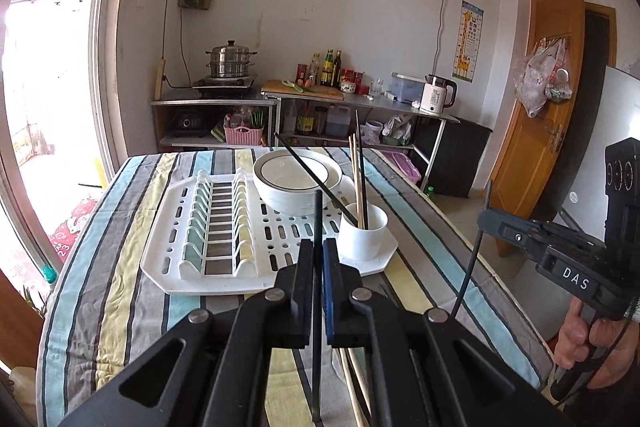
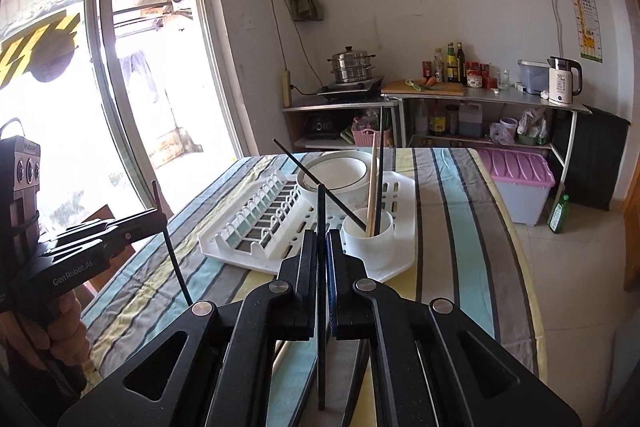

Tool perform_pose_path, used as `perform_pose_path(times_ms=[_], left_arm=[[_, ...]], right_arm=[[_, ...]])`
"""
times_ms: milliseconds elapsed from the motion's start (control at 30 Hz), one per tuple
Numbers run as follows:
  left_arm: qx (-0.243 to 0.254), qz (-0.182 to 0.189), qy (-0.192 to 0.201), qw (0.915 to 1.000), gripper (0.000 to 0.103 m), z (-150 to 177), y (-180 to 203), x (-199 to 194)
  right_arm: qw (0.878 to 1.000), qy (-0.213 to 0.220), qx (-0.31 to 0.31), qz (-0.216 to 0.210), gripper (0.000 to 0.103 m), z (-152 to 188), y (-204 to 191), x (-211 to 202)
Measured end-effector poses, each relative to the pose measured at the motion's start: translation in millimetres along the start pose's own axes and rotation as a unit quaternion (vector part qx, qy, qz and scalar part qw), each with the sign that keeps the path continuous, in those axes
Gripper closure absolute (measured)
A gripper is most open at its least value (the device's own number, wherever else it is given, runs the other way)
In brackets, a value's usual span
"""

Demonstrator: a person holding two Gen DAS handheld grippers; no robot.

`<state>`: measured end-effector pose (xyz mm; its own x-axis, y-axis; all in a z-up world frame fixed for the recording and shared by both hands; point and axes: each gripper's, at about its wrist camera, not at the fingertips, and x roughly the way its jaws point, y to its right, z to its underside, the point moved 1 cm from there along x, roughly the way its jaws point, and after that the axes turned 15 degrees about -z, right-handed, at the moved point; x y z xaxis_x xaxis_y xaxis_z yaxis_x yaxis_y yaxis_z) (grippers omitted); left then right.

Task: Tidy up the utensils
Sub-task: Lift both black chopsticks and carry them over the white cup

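My left gripper (image 1: 319,247) is shut on a black chopstick (image 1: 317,215), held upright above the table, in front of the white cup (image 1: 363,235). My right gripper (image 2: 321,239) is shut on another black chopstick (image 2: 321,207), also upright. The cup (image 2: 369,237) stands on the white dish rack (image 1: 192,227) and holds two black and two wooden chopsticks (image 1: 354,171). A white bowl (image 1: 298,183) sits on the rack behind the cup. The right gripper shows in the left wrist view (image 1: 486,217), the left one in the right wrist view (image 2: 158,217).
The striped tablecloth (image 1: 120,267) covers the table. More wooden chopsticks (image 1: 352,375) lie on the cloth under my left gripper. The table's right edge (image 2: 520,247) drops to the floor, with a pink-lidded bin (image 2: 520,183). Kitchen shelves (image 1: 304,99) stand behind.
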<state>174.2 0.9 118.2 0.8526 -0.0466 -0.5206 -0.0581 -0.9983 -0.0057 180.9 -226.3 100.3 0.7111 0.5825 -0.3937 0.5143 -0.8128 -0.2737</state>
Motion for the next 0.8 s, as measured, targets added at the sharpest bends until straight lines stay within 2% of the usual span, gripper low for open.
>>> perform_pose_path(times_ms=[200, 400, 800], left_arm=[[-0.001, -0.001, 0.025, 0.9997, 0.098, 12.4, -2.1, -21.7], [-0.002, -0.004, 0.025, 0.9997, 0.099, 12.7, -2.1, -22.3], [0.013, -0.005, 0.027, 0.9996, 0.099, -7.5, 6.5, -17.6]], right_arm=[[1.0, 0.014, -0.003, 0.005, 0.099, 9.1, -4.4, -13.8], [1.0, 0.013, -0.004, 0.008, 0.099, 9.1, -5.4, -14.8], [0.999, 0.028, -0.014, 0.012, 0.099, -9.3, -0.4, -20.8]])
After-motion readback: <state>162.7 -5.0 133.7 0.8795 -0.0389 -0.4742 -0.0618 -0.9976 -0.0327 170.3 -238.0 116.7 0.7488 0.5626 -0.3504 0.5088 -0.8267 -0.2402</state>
